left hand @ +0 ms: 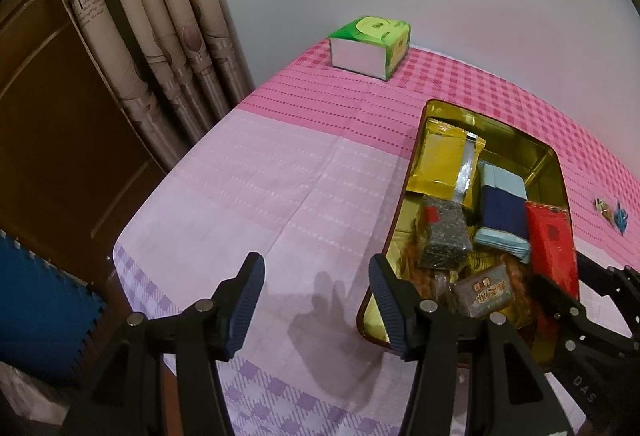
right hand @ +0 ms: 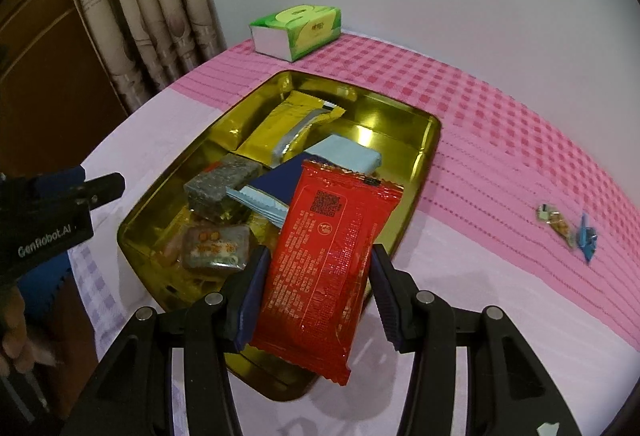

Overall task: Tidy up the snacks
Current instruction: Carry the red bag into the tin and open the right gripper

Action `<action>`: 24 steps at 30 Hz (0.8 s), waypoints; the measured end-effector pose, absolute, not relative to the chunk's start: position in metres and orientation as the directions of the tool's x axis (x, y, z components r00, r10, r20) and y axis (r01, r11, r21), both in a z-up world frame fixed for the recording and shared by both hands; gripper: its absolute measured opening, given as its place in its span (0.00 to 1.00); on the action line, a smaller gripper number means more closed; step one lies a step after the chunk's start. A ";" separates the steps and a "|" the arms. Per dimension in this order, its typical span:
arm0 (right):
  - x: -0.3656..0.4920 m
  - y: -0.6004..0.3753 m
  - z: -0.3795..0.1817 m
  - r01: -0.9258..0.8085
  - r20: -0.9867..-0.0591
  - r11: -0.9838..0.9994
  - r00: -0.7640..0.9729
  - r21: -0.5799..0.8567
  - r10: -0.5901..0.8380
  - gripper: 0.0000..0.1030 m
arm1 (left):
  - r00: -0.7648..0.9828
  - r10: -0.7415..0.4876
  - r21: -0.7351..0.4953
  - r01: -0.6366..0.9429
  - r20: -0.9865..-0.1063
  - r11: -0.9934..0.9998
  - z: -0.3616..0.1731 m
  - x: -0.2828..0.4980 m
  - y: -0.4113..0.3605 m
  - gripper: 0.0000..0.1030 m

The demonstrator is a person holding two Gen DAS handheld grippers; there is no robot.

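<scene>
From the left wrist, the left tool (left hand: 316, 300) hangs with its jaws apart and nothing between them, over the bare pink cloth of the bench (left hand: 260, 175), just beside the gold tin (left hand: 550, 155). The tin already holds a yellow packet (left hand: 440, 163), a blue packet (left hand: 502, 213) and a dark grainy bar (left hand: 444, 236).

From the right wrist, the right tool (right hand: 316, 296) grips a red packet (right hand: 324, 256) across its width, held above the near end of the tin. The packet looks light, thin and crinkly, with a glossy film that could slide, so pinching it mid-body on both edges seems sound. Two small sweets (right hand: 568, 226) lie well apart on the cloth.
</scene>
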State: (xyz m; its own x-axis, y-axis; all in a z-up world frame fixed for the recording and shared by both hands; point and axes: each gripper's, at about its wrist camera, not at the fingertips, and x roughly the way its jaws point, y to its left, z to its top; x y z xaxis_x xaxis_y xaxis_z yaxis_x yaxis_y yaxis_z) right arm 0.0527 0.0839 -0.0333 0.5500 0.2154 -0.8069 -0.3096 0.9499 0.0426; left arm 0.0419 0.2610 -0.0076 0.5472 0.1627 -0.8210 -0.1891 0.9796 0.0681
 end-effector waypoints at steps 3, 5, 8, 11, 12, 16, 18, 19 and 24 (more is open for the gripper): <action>0.057 0.089 -0.036 -0.310 -0.809 0.950 0.547 0.043 0.215 0.45 | 0.546 0.161 0.068 -0.186 -0.822 0.980 -0.008 0.043 0.262 0.54; 0.059 0.092 -0.038 -0.312 -0.811 0.949 0.544 0.043 0.216 0.45 | 0.546 0.160 0.066 -0.187 -0.822 0.980 -0.008 0.042 0.261 0.54; 0.062 0.096 -0.039 -0.319 -0.808 0.947 0.548 0.037 0.216 0.45 | 0.546 0.159 0.067 -0.186 -0.822 0.980 -0.008 0.042 0.261 0.54; 0.066 0.097 -0.040 -0.320 -0.809 0.946 0.543 0.048 0.224 0.45 | 0.544 0.156 0.064 -0.184 -0.824 0.981 -0.008 0.042 0.261 0.54; 0.067 0.097 -0.040 -0.320 -0.809 0.946 0.542 0.049 0.226 0.45 | 0.543 0.156 0.065 -0.184 -0.825 0.981 -0.008 0.042 0.261 0.54; 0.067 0.097 -0.040 -0.322 -0.809 0.945 0.540 0.055 0.231 0.48 | 0.543 0.156 0.066 -0.182 -0.825 0.981 -0.009 0.042 0.261 0.54; 0.066 0.096 -0.040 -0.321 -0.809 0.945 0.540 0.057 0.232 0.48 | 0.543 0.155 0.066 -0.180 -0.825 0.981 -0.009 0.042 0.260 0.54; 0.066 0.095 -0.039 -0.316 -0.810 0.947 0.539 0.060 0.231 0.48 | 0.542 0.157 0.068 -0.181 -0.825 0.981 -0.009 0.042 0.260 0.54; 0.061 0.094 -0.032 -0.322 -0.797 0.945 0.557 0.053 0.234 0.57 | 0.545 0.157 0.073 -0.173 -0.824 0.982 -0.009 0.042 0.258 0.54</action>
